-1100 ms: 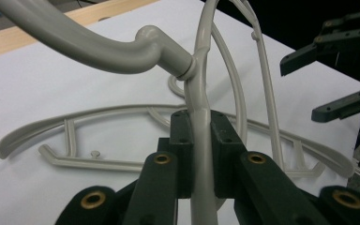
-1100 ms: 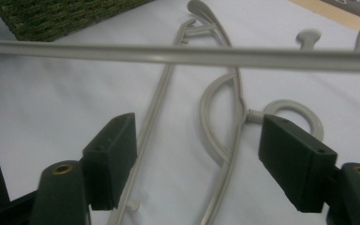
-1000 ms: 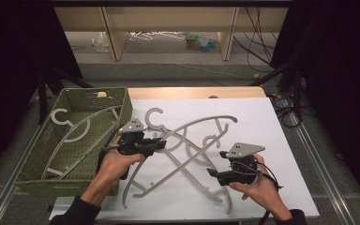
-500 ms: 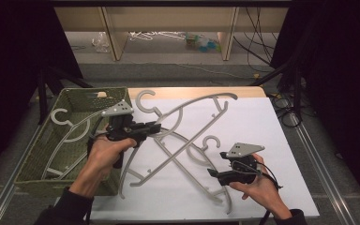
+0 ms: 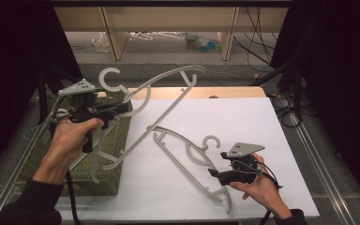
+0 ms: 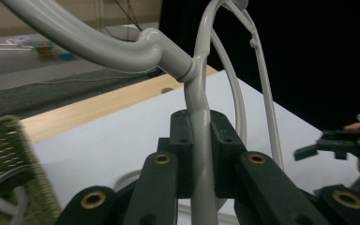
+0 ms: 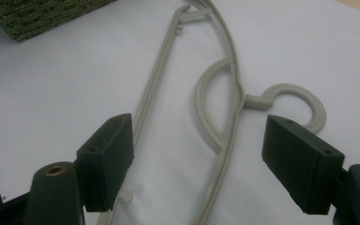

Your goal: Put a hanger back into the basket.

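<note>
On the left side of the table (image 5: 281, 122), the left gripper (image 5: 122, 108) is clamped tight on a grey plastic hanger (image 5: 161, 105), lifted clear of the white surface and angled over the green woven basket (image 5: 117, 136). Left gripper view: jaws fully closed on the thin grey bar of the lifted hanger (image 6: 201, 140), just below the neck where the hook joins. High view: hook (image 5: 110, 77) sticks up above the left hand (image 5: 70, 136), the hanger's long arm runs up and right toward the far table edge, its lower end hangs down over the basket's right wall. More grey hanger parts lie inside the basket, details hard to tell. Second hanger (image 5: 192, 161) lies flat on the table, near the middle-right, hook (image 5: 212, 140) pointing toward the right side. Right gripper (image 5: 213, 174) sits low at the front right of the table, held in the right hand (image 5: 258, 187), jaws wide apart, nothing between the pads. Right gripper view: both jaws spread to either side of the flat hanger (image 7: 225, 112), its hook (image 7: 300, 105) just beside the right-hand jaw, no contact visible; basket corner (image 7: 42, 14) shows top left. The two hangers are apart, not crossing, the lifted one's lower arm passing near the flat one's far tip. Cable trails from each gripper toward the front edge.
</note>
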Demonstrator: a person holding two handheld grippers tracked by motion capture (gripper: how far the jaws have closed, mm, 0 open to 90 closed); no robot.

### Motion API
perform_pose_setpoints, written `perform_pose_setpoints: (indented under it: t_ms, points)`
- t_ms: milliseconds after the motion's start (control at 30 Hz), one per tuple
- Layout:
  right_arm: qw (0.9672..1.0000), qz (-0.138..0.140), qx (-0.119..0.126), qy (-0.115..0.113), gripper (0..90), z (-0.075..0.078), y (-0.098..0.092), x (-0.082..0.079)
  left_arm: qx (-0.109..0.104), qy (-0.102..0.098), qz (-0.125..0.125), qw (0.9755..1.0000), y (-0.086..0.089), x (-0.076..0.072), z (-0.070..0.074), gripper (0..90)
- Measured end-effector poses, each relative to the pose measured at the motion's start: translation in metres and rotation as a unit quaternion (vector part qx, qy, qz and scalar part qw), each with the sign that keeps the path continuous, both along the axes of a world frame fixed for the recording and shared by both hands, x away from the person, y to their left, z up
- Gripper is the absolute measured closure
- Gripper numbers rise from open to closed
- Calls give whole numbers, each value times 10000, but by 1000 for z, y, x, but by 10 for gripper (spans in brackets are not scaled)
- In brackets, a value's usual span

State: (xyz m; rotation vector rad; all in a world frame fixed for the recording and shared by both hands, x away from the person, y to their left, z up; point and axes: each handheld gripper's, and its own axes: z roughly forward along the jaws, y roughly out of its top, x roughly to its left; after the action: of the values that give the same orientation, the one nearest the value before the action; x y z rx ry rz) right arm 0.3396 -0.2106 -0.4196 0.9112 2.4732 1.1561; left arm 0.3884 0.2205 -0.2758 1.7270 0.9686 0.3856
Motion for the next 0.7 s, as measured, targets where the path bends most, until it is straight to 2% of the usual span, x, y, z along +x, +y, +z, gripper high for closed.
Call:
perform_pose_setpoints:
  t_ms: [33,100,167,400,533,700]
  points:
    - [10000,25,-1,-68,261,0,0,1,-7,22,86,10000,5,1,-1,814]
    - [10000,21,-20,18,261,-1,2,0,11,32,171,9998,13,4,-2,813]
    - [10000,66,-45,-40,261,-1,2,0,27,39,242,9997,20,7,-4,814]
    - [9999,90,-44,-17,261,-3,3,1,19,51,432,9990,42,11,-9,814]
    - [9999,85,-46,34,261,-3,3,0,162,17,612,9980,57,13,-12,814]
    - [9999,155,-51,8,263,-3,5,0,210,61,878,9959,81,16,-19,814]
